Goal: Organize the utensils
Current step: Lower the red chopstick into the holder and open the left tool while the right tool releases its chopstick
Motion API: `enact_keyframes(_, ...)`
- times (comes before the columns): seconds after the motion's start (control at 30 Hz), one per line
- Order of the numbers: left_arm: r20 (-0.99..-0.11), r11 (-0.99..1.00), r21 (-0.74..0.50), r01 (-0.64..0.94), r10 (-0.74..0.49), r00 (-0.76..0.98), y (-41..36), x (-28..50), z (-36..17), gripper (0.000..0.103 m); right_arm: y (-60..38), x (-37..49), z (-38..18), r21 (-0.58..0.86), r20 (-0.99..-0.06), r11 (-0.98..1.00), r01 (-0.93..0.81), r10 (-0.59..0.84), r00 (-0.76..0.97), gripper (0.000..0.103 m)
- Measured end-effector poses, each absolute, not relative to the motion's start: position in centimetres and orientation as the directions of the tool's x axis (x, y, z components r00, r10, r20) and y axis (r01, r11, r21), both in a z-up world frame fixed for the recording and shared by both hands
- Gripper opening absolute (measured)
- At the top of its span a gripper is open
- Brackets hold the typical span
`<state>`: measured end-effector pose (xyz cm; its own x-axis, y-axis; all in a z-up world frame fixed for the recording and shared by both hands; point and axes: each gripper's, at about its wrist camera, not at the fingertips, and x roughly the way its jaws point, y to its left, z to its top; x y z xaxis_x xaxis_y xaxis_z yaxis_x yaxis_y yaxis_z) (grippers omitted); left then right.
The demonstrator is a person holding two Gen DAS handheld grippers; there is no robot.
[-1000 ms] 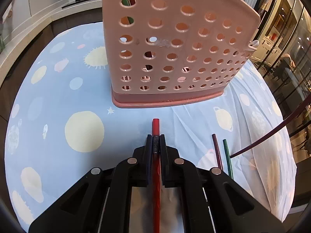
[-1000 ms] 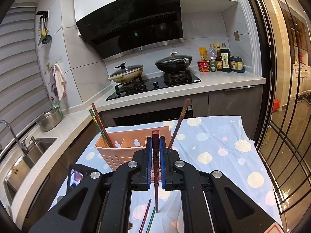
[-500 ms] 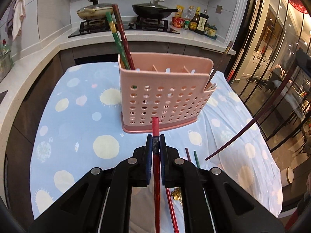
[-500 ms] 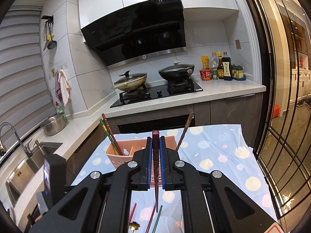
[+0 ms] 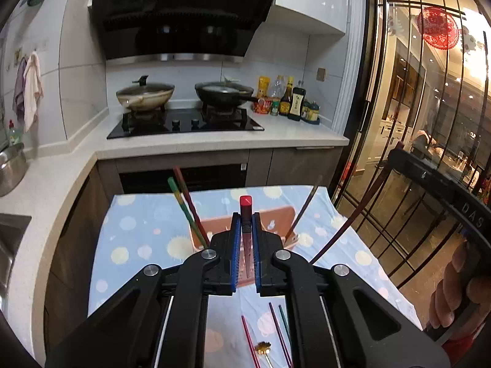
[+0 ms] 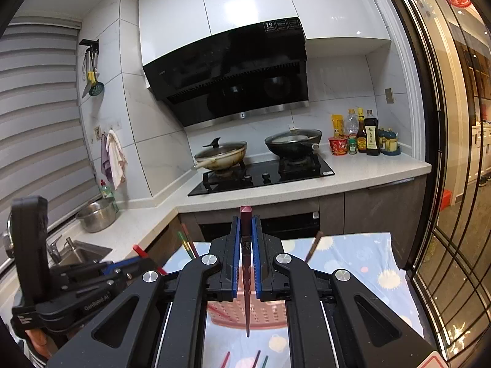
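Observation:
My left gripper (image 5: 245, 219) is shut on a red chopstick (image 5: 245, 202), held high above the table. Below and ahead stands the pink perforated utensil basket (image 5: 276, 219), with a green and a dark red chopstick (image 5: 185, 202) leaning in its left end and a brown one (image 5: 305, 205) at its right. My right gripper (image 6: 245, 224) is shut on a dark maroon chopstick (image 6: 246, 276), its thin end hanging over the basket (image 6: 242, 314). That chopstick (image 5: 349, 227) crosses the right of the left wrist view. Loose chopsticks (image 5: 277, 334) and a small gold spoon (image 5: 264, 348) lie on the cloth.
The table carries a light blue cloth with pale dots (image 5: 138, 245). Behind it runs a white counter (image 5: 214, 141) with a hob and two pans (image 5: 144, 93), bottles (image 5: 294, 101) at the right, a sink (image 6: 79, 253) at the left. Glass doors (image 5: 414, 153) close the right side.
Both grippers rose with their chopsticks, the left far more. The left view swung up from the basket's wall to the whole kitchen. The basket now sits lower and smaller in both views.

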<state>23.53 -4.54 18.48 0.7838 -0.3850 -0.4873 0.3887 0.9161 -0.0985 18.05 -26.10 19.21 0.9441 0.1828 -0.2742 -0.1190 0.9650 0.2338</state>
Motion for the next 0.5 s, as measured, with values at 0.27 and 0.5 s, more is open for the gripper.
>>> enact_keyframes(0.27, -0.400, 0.920, -0.066, 0.386, -0.379, 0.834, -6.0, 26.3, 24.5, 0.007, -25.8, 21.3, 22.5, 0.238, -0.246, 0.962, -0.134, 0.193, 0.950, 0.007)
enact_keyframes(0.5, -0.375, 0.922, -0.065, 0.381, -0.377, 0.847, -6.5, 28.8, 26.2, 0.007, -25.1, 24.4, 23.2, 0.233, -0.247, 0.964, -0.132, 0.190, 0.950, 0.007)
